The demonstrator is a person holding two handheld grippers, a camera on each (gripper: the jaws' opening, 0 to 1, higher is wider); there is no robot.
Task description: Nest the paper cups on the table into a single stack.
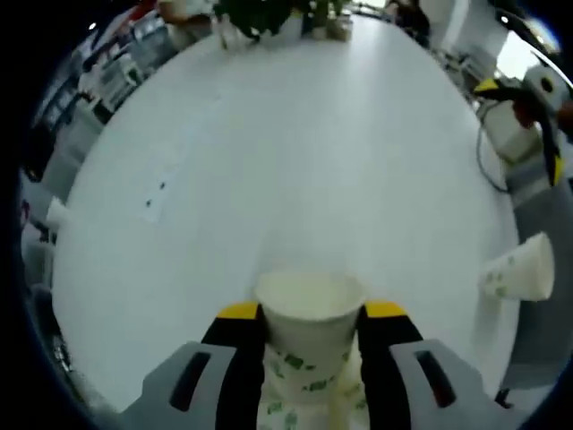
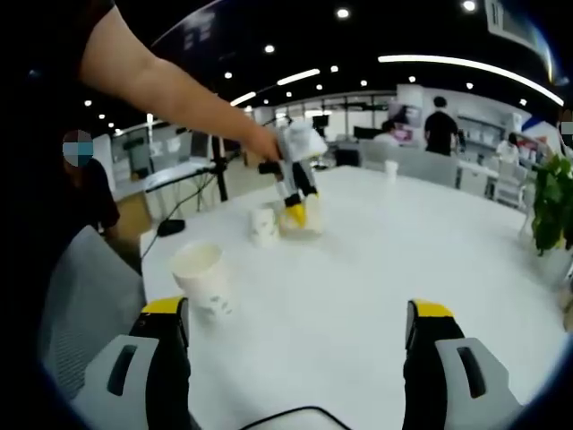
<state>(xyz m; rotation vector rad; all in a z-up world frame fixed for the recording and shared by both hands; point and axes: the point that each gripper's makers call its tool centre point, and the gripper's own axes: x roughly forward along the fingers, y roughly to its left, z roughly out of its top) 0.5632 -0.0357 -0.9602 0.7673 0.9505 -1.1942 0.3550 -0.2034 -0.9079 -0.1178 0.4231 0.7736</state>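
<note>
- On the white surface (image 1: 295, 161), the left hand-held gripper (image 1: 312, 333) pinches a paper cup (image 1: 311, 313) between its yellow-tipped jaws, mouth up; squeezing harder could, by the look of it, crush the thin wall and spoil the nesting.
- Nearest the right hand-held gripper (image 2: 299, 333), whose jaws stand spread and empty, a second cup (image 2: 202, 276) sits upright close to the edge; a careless approach could knock it off.
- Farther along in the right gripper view, a third cup (image 2: 263, 226) stands just beside the left gripper; a sideways swing might tip it.
- Any tilt when lowering one cup into another risks jamming the rims.
</note>
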